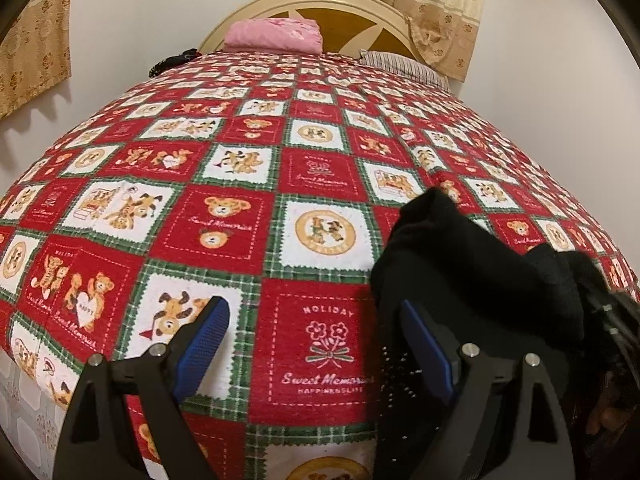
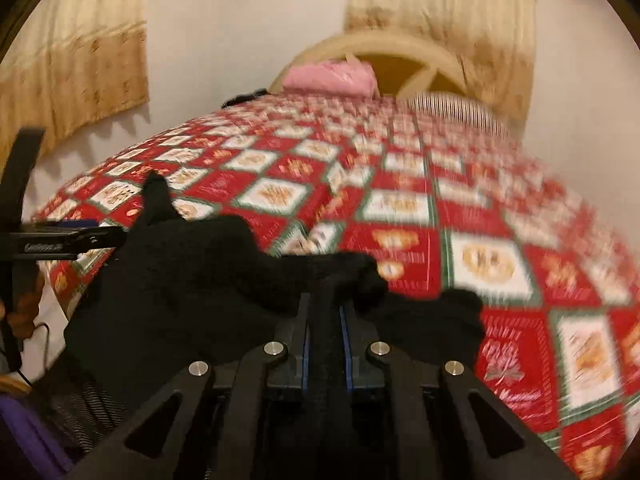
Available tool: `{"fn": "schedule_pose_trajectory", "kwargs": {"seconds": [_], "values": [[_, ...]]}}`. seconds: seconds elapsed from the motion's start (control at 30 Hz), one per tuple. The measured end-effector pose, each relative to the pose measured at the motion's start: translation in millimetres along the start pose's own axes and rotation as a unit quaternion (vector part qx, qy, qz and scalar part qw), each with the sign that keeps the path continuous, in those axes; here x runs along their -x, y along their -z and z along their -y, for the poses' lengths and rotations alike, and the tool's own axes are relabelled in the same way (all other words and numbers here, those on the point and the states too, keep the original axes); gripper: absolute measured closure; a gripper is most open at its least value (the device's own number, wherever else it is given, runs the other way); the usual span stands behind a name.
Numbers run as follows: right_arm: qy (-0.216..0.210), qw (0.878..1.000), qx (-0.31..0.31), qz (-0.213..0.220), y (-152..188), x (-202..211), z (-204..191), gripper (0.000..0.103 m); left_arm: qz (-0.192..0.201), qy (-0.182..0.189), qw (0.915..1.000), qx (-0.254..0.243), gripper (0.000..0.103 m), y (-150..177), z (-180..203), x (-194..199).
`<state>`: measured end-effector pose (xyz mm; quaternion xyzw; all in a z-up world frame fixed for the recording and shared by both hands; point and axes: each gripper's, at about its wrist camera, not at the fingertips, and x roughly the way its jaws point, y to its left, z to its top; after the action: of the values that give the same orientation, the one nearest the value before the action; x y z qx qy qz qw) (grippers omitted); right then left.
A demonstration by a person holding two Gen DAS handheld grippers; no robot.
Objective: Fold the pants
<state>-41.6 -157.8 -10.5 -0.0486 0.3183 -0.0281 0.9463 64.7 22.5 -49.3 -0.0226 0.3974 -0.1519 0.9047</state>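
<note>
Black pants (image 1: 460,264) hang bunched over the near edge of a bed with a red, white and green teddy-bear quilt (image 1: 240,216). My left gripper (image 1: 312,320) is open and empty; its right finger sits against the pants. In the right wrist view, my right gripper (image 2: 325,312) is shut on a fold of the black pants (image 2: 192,272) and holds them above the quilt (image 2: 500,264). The left gripper (image 2: 60,240) shows at the left edge of that view, beside the pants.
A pink folded cloth (image 1: 274,34) and a striped pillow (image 1: 404,66) lie at the headboard (image 1: 352,8). A dark item (image 1: 176,60) sits at the far left corner. Curtains (image 1: 432,4) hang behind. The right wrist view is motion-blurred.
</note>
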Motion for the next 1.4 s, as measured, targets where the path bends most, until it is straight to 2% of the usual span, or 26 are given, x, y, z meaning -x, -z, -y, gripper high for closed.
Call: {"fn": "schedule_pose_trajectory", "kwargs": {"seconds": [0.07,0.13,0.17,0.23,0.3,0.37,0.4,0.5,0.57,0.63,0.73,0.8,0.83,0.87,0.9,0.93,0.97,1.03,1.07,1.1,1.17,1.23,1.3,1.33,1.37,1.4], "values": [[0.032,0.999,0.016,0.038,-10.1,16.3,-11.3,0.092,0.001,0.000,1.0000,0.002,0.013,-0.1,-0.8,0.4],[0.101,0.989,0.047,0.093,-22.5,33.1,-25.9,0.092,0.003,0.001,1.0000,0.001,0.013,-0.6,-0.1,1.0],[0.127,0.985,0.058,0.106,-26.0,38.2,-26.7,0.092,0.003,0.002,1.0000,-0.001,0.013,-0.6,0.6,1.0],[0.183,0.976,0.068,0.100,-29.8,32.6,-31.1,0.092,0.004,0.001,1.0000,-0.004,0.013,-0.4,2.6,1.1],[0.209,0.975,0.055,0.059,-26.7,11.9,-26.3,0.092,0.003,0.004,1.0000,-0.008,0.013,0.0,5.2,-0.2],[0.182,0.983,0.024,-0.010,-14.4,-18.1,-13.2,0.091,-0.001,0.005,0.9999,-0.013,0.013,0.5,8.4,-1.9],[0.162,0.986,0.005,-0.028,-7.4,-28.4,-9.4,0.091,-0.002,0.006,0.9998,-0.017,0.013,0.5,10.5,-2.2],[0.148,0.989,0.008,-0.001,-7.1,-32.4,-19.1,0.087,0.006,0.004,0.9995,-0.029,0.013,-4.5,18.1,0.2],[0.119,0.993,0.013,-0.006,-17.0,-32.5,-27.7,0.072,0.018,0.010,0.9991,-0.038,0.013,-13.1,25.7,3.1],[0.104,0.995,-0.001,0.007,-22.0,-23.0,-23.6,0.070,0.032,0.013,0.9982,-0.049,0.013,-21.8,34.3,4.5],[0.121,0.991,-0.037,0.048,-28.5,9.3,-15.1,0.070,0.049,0.001,0.9965,-0.067,0.013,-31.3,45.8,-0.3],[0.123,0.987,-0.062,0.083,-23.9,36.3,2.6,0.070,0.050,-0.005,0.9960,-0.074,0.013,-35.8,51.3,-8.0],[0.116,0.987,-0.066,0.086,-24.4,38.0,4.1,0.070,0.046,-0.006,0.9961,-0.076,0.013,-38.4,54.0,-14.9],[0.102,0.989,-0.065,0.082,-33.1,32.6,-2.6,0.074,0.040,-0.006,0.9963,-0.076,0.013,-39.9,55.9,-19.1],[0.090,0.991,-0.063,0.081,-24.3,39.4,19.7,0.078,0.030,-0.004,0.9968,-0.074,0.013,-42.3,57.4,-27.1],[0.075,0.992,-0.058,0.080,-29.9,33.3,13.2,0.080,0.025,0.000,0.9971,-0.072,0.013,-43.7,58.3,-32.1],[0.057,0.994,-0.045,0.076,-37.0,21.5,2.3,0.080,0.020,0.001,0.9971,-0.073,0.013,-43.6,58.8,-33.8],[0.032,0.998,-0.015,0.051,-29.1,13.4,9.4,0.080,0.002,0.002,0.9972,-0.074,0.013,-48.6,55.1,-39.6],[0.036,0.999,0.000,0.031,-30.6,-5.9,0.3,0.080,0.002,0.007,0.9977,-0.067,0.013,-51.1,48.8,-36.7],[0.043,0.999,-0.002,0.014,-14.1,-5.1,15.1,0.080,0.009,0.010,0.9982,-0.059,0.013,-53.1,41.4,-31.6],[0.048,0.997,-0.050,-0.028,-1.0,-23.5,40.0,0.081,0.022,-0.003,0.9986,-0.049,0.011,-55.6,27.4,-23.6],[-0.005,0.987,-0.161,-0.018,12.5,-32.0,78.5,0.082,0.035,-0.048,0.9973,-0.042,0.010,-54.9,4.5,-14.7],[-0.050,0.973,-0.226,-0.007,16.2,-20.8,100.1,0.083,0.034,-0.058,0.9974,-0.028,0.010,-49.0,-12.8,-8.3],[-0.053,0.969,-0.242,-0.004,13.5,-12.9,100.2,0.083,0.026,-0.043,0.9986,-0.017,0.010,-43.1,-20.6,-4.2],[-0.048,0.970,-0.237,0.003,8.4,-3.5,93.8,0.082,0.020,-0.028,0.9994,-0.010,0.010,-39.2,-23.0,-2.4],[-0.051,0.973,-0.223,0.008,6.6,6.4,98.5,0.083,0.003,0.004,1.0000,0.001,0.010,-29.4,-24.9,0.7]]}}
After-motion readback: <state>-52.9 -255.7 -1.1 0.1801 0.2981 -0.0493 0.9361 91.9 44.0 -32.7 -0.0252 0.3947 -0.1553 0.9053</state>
